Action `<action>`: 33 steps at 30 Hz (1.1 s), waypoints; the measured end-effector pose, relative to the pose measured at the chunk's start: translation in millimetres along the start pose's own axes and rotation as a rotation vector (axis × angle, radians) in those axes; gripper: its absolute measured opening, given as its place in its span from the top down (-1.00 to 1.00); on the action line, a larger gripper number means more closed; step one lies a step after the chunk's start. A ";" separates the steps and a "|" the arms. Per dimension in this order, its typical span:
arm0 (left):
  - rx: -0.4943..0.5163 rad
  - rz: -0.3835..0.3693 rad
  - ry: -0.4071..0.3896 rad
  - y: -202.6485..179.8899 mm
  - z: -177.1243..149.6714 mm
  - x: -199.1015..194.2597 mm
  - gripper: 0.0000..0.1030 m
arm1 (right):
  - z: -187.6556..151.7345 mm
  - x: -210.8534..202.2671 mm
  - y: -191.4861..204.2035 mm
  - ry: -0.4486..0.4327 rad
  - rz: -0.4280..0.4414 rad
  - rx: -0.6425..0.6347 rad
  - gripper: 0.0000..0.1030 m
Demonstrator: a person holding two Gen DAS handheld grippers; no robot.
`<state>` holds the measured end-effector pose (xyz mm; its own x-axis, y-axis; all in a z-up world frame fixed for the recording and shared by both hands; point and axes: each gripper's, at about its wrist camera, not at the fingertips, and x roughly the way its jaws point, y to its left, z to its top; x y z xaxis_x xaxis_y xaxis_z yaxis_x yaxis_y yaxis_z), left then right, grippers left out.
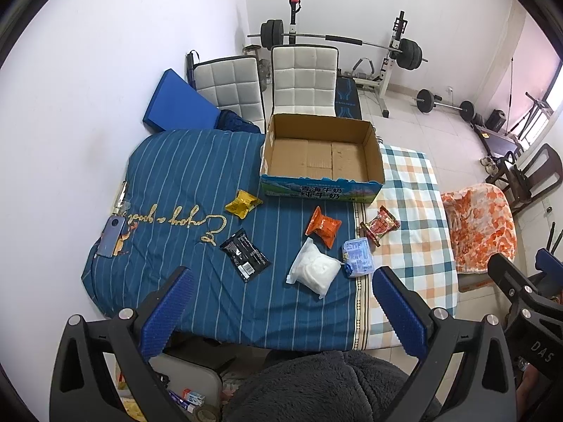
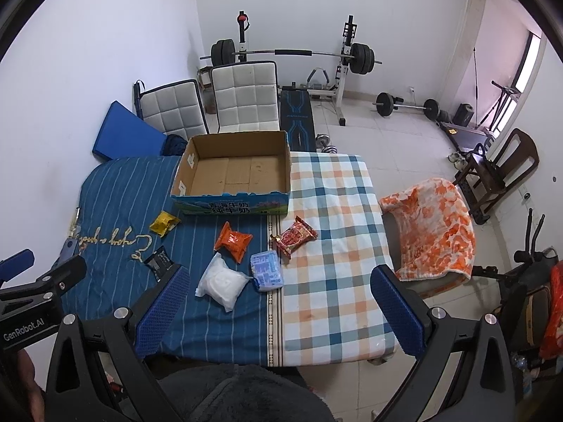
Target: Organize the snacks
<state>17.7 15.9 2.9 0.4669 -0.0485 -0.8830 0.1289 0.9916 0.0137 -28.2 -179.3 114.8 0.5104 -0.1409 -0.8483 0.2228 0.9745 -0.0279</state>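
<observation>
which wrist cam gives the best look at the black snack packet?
Left wrist. The black snack packet lies fully visible on the striped blue cover, label side up. In the right wrist view the right claw finger covers part of the packet.

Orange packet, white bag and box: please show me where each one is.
Orange packet (image 1: 323, 226), left wrist view, packet middle.
White bag (image 1: 315, 270), left wrist view, bag middle.
Box (image 2: 230, 206), right wrist view, printed front wall.

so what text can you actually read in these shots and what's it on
"青海牛奶 纯牛奶": front of the cardboard box.
"GenRobot.AI": left gripper body.
"DAS": right gripper body.
Gold cursive, upside down, "Enjoy a good...": blue striped cover.
Snack packet print: too small to read.
</observation>
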 end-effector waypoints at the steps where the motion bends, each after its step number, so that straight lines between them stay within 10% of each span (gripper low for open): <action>1: 0.001 -0.001 0.001 1.7 1.7 1.2 -1.00 | 0.7 0.0 0.6 -0.001 0.003 0.002 -1.00; 33: 0.004 -0.013 0.008 8.6 6.2 0.9 -1.00 | -7.6 -8.9 -4.2 -0.016 0.000 0.016 -1.00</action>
<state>24.6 23.6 5.1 0.4585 -0.0599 -0.8867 0.1385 0.9904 0.0046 -40.0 -180.7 118.5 0.5234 -0.1440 -0.8398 0.2364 0.9715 -0.0193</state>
